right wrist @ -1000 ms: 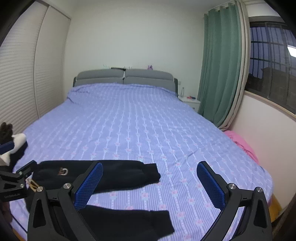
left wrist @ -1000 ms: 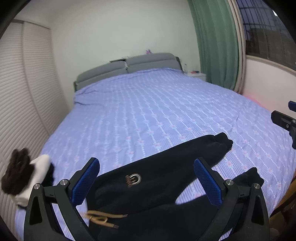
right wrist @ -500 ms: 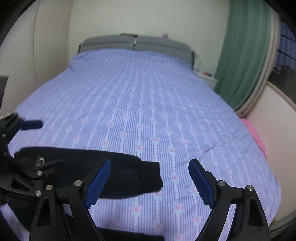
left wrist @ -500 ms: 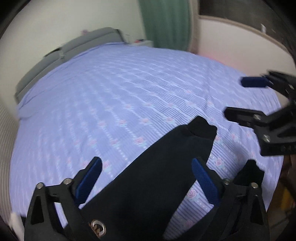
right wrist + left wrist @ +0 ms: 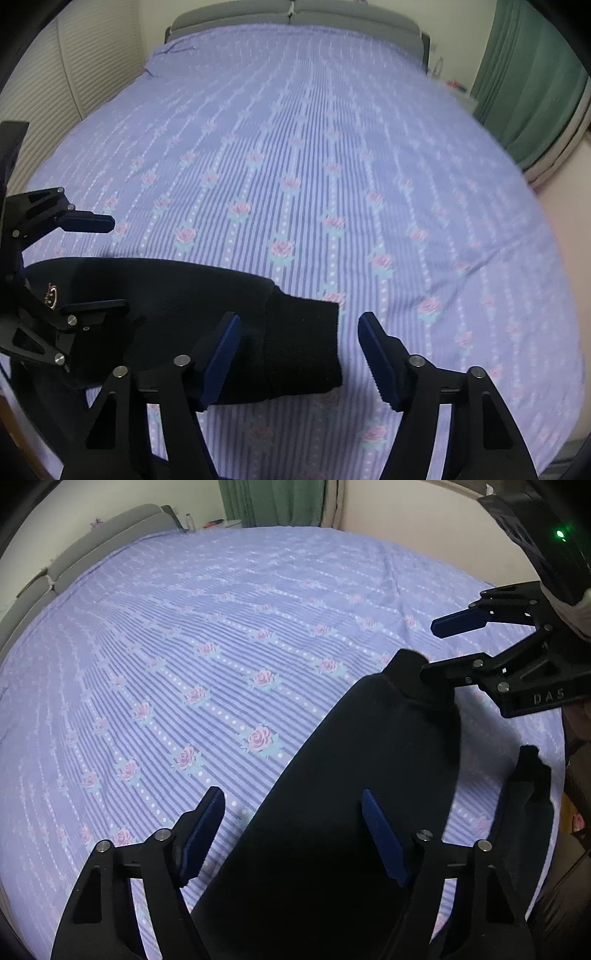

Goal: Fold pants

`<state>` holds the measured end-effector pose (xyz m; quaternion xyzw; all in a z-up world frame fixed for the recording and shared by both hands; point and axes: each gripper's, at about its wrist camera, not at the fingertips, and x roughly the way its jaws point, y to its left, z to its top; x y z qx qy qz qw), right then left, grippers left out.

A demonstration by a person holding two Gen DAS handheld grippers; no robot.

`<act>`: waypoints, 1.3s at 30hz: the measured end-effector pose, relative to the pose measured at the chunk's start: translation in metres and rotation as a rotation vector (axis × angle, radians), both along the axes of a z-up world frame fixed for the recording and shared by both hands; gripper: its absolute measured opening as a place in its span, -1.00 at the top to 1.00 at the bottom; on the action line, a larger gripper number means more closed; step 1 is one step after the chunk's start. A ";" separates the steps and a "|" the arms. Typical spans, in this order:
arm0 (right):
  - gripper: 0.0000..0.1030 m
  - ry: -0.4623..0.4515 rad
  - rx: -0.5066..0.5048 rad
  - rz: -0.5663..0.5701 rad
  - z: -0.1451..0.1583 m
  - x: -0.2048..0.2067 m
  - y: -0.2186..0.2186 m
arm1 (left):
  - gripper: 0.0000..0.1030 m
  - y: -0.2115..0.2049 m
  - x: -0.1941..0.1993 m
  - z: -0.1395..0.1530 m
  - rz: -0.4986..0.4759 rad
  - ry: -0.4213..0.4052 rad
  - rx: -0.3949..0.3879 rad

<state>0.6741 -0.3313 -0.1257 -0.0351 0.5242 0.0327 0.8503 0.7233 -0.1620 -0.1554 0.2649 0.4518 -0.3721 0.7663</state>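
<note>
A wide bed (image 5: 332, 155) carries everything here. It is covered by a lilac sheet (image 5: 207, 635) with fine stripes, dotted lines and rows of small pink roses, smooth but for a few creases toward the far right side. A grey padded headboard (image 5: 295, 9) stands at its far end.

Black pants (image 5: 354, 782) lie directly on the sheet near the bed's near edge. One leg lies flat across the stripes and ends in a ribbed cuff (image 5: 306, 350). The other leg (image 5: 528, 794) lies apart from it, closer to the edge. A small pale logo (image 5: 51, 295) shows near the waist end.
</note>
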 end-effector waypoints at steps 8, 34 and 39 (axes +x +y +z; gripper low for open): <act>-0.12 0.084 0.102 0.006 -0.031 0.016 -0.006 | -0.15 0.001 0.013 -0.030 -0.006 0.099 -0.007; 0.80 -0.097 0.116 0.089 0.024 -0.041 0.019 | 0.81 0.045 -0.048 0.057 0.103 0.023 -0.081; 0.80 -0.169 0.120 0.120 0.047 -0.079 0.018 | 0.80 0.044 -0.096 0.078 0.108 -0.031 -0.081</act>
